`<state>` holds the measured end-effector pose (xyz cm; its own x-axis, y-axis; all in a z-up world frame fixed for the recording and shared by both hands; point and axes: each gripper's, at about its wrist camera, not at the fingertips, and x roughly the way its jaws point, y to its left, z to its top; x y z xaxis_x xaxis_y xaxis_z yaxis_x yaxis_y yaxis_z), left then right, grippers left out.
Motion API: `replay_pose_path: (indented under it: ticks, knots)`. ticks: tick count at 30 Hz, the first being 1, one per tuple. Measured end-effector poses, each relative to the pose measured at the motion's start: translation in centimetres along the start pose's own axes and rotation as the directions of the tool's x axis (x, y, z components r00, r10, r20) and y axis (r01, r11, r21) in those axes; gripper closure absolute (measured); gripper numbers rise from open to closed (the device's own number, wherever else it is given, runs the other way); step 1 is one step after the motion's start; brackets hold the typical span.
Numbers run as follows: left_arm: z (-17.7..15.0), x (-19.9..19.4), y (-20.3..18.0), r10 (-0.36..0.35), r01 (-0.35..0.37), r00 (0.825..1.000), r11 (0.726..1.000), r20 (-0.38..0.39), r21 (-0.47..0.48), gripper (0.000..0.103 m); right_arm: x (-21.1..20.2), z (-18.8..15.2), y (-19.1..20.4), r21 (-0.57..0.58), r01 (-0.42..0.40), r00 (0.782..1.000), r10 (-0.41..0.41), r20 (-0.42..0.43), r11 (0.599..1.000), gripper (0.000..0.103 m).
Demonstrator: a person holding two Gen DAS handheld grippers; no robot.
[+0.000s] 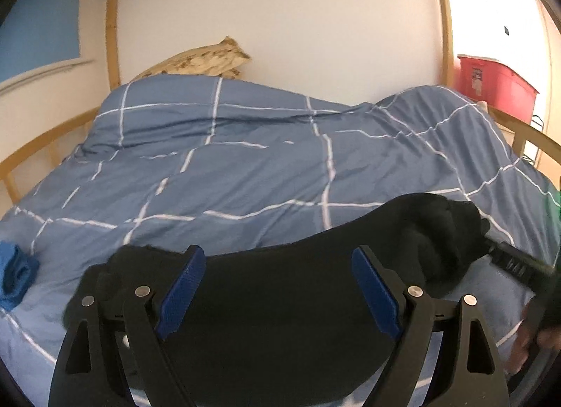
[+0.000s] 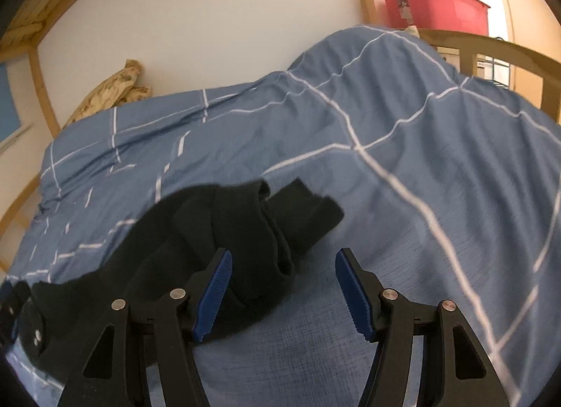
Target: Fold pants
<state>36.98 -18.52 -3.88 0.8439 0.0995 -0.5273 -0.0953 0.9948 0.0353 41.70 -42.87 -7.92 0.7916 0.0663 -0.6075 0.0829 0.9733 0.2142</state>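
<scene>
The black pants (image 1: 280, 284) lie across the near edge of the blue checked duvet (image 1: 245, 161). In the left wrist view my left gripper (image 1: 278, 289) is open, its blue-padded jaws spread wide over the pants' flat middle. The bunched end of the pants (image 2: 252, 231) lies rumpled in the right wrist view. My right gripper (image 2: 282, 289) is open beside that bunched end, its left pad against the cloth and its right pad over bare duvet (image 2: 403, 214). The right gripper also shows at the right edge of the left wrist view (image 1: 515, 263).
A blue cloth bundle (image 1: 15, 275) lies at the duvet's left edge. A patterned pillow (image 1: 200, 61) leans on the white wall. A wooden bed frame (image 1: 112, 32) surrounds the bed. A red storage bin (image 2: 433, 4) stands beyond the foot rail.
</scene>
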Motion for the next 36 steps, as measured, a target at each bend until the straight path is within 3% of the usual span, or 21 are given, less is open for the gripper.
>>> replay_pose_path:
  ticks: [5, 10, 11, 12, 15, 19, 23, 27, 32, 35, 36]
  knots:
    - [-1.1, 1.4, -1.1, -0.023, 0.02, 0.998, 0.998, 0.053, 0.061, 0.016, 1.3, -0.7, 0.3, -0.038, -0.03, 0.999, 0.029, -0.03, 0.999, 0.061]
    - [-1.5, 2.8, -0.2, -0.069, 0.068, 0.998, 0.996, 0.005, 0.057, 0.016, 1.3, -0.4, 0.4, -0.034, -0.073, 0.997, 0.073, -0.011, 0.997, 0.07]
    - [-1.6, 3.0, -0.1, -0.062, 0.062, 0.998, 0.997, 0.002, 0.056, 0.016, 1.5, -0.2, 0.5, -0.036, -0.059, 0.998, 0.059, -0.014, 0.998, 0.09]
    - [-1.7, 3.2, 0.1, -0.05, 0.05, 0.999, 0.997, -0.007, 0.052, 0.016, 1.6, 0.0, 0.7, -0.053, -0.055, 0.998, 0.054, -0.019, 0.997, 0.095]
    - [-1.8, 3.4, 0.5, -0.07, 0.071, 0.997, 0.997, -0.028, 0.043, 0.016, 1.2, 0.7, 1.3, -0.087, -0.007, 1.0, 0.007, -0.004, 0.996, 0.096]
    - [-1.7, 2.8, 0.5, -0.066, 0.065, 0.998, 0.997, 0.022, 0.051, 0.014, 0.3, 2.2, 2.0, -0.143, 0.072, 0.997, -0.069, 0.023, 0.987, 0.096]
    - [-1.7, 2.8, 0.5, -0.074, 0.073, 0.997, 0.996, 0.025, 0.044, 0.013, 0.4, 4.6, 2.5, -0.212, 0.202, 0.979, -0.193, 0.061, 0.956, 0.096]
    - [-1.7, 3.4, 0.6, -0.088, 0.088, 0.996, 0.996, -0.004, 0.03, 0.013, 2.6, 6.9, 2.2, -0.24, 0.256, 0.966, -0.253, 0.044, 0.936, 0.097]
    - [-1.9, 3.6, 0.4, -0.065, 0.065, 0.998, 0.996, 0.003, 0.056, 0.013, 5.8, 5.8, 2.0, -0.294, 0.327, 0.94, -0.342, 0.0, 0.898, 0.097]
    - [-1.9, 3.6, 0.3, -0.069, 0.069, 0.998, 0.996, 0.001, 0.052, 0.013, 5.4, 4.9, 0.7, -0.255, 0.333, 0.94, -0.342, 0.006, 0.908, 0.096]
    - [-1.9, 3.7, 0.2, -0.073, 0.073, 0.997, 0.996, -0.004, 0.054, 0.013, 4.9, 4.9, 0.4, -0.23, 0.338, 0.939, -0.342, 0.023, 0.913, 0.086]
